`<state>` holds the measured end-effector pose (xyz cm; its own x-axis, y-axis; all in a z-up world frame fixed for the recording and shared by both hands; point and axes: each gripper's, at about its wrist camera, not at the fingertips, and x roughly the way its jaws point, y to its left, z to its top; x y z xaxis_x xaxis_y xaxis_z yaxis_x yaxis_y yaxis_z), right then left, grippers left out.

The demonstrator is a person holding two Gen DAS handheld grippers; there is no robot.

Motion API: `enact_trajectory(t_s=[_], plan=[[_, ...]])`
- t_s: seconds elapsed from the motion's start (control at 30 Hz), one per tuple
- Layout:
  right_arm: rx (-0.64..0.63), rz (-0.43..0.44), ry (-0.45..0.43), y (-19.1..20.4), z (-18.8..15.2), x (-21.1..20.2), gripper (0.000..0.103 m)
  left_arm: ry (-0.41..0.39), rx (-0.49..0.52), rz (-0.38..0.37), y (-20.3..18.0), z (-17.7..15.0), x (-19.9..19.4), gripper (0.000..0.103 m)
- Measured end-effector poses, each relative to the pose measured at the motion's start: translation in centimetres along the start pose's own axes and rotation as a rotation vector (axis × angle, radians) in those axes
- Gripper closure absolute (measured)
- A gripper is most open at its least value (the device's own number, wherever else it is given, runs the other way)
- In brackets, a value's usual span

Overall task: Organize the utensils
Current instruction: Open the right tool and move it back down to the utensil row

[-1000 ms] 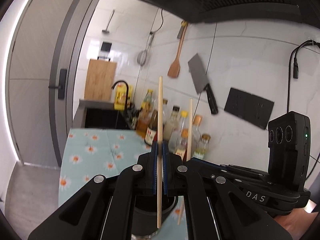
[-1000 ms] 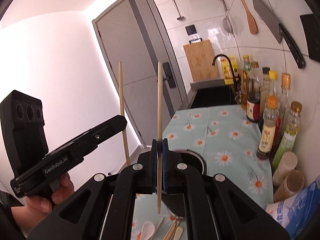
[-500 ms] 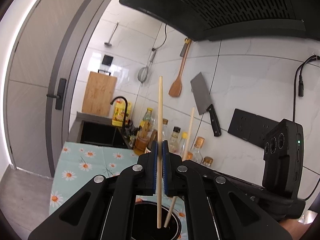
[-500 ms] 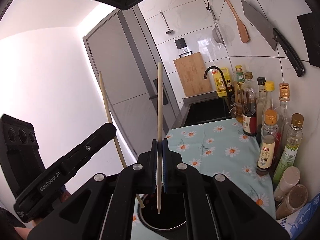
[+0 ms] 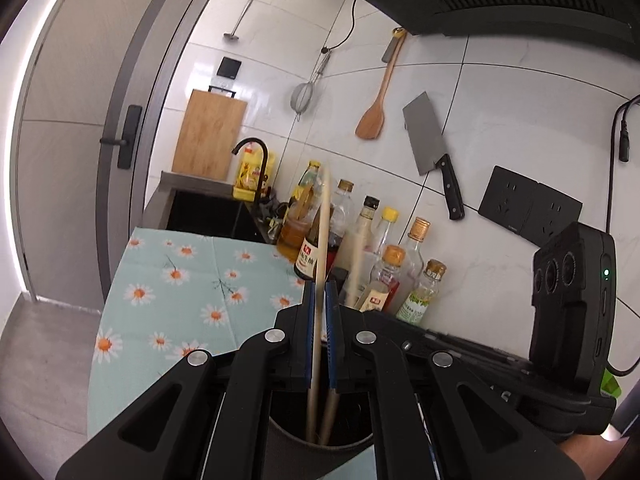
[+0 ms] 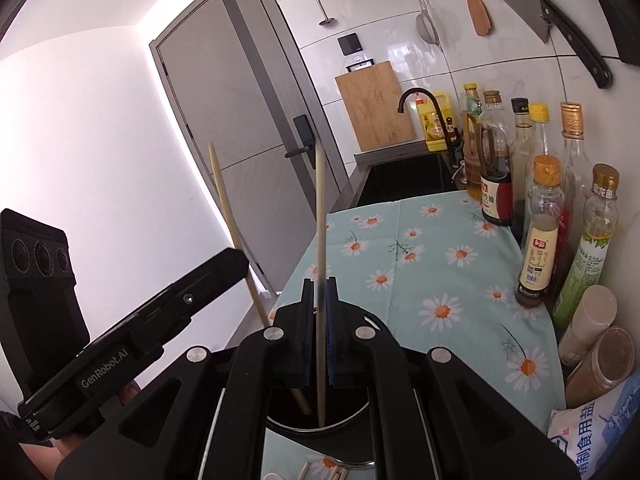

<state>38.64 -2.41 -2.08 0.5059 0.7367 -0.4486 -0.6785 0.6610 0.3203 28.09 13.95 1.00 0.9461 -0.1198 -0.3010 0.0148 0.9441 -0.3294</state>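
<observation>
Each chopstick [image 5: 320, 280] [image 6: 320, 264] is being kept upright so its lower end goes into the dark holder [image 5: 320, 436] below: the left gripper [image 5: 320, 336] is clamped on one, while the right gripper [image 6: 319, 332] is being opened around the other.

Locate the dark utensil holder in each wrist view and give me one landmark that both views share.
Left wrist view: the utensil holder sits at bottom centre, partly hidden beneath the left gripper, with two chopsticks standing in it.
Right wrist view: the holder is at bottom centre below the right gripper.
Shared landmark: the wooden cutting board leaning on the wall behind the sink.
</observation>
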Motion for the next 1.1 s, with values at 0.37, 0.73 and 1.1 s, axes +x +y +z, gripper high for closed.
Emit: enact_trajectory(t_s=[0.37, 0.73, 1.1], plan=[[0.020, -0.012, 0.006, -0.2, 0.0, -2.1, 0.082, -0.002, -0.025, -0.005, 0.2, 0.1, -1.8, 0.076], [0.033, 0.004, -0.008, 0.4, -0.3, -6.0, 0.075, 0.009, -0.013, -0.003, -0.6, 0.3, -5.1, 0.076], [0.089, 0.084, 0.143, 0.7, -1.6, -7.8, 0.054, 0.109, -0.038, -0.003, -0.6, -0.7, -7.9, 0.073]])
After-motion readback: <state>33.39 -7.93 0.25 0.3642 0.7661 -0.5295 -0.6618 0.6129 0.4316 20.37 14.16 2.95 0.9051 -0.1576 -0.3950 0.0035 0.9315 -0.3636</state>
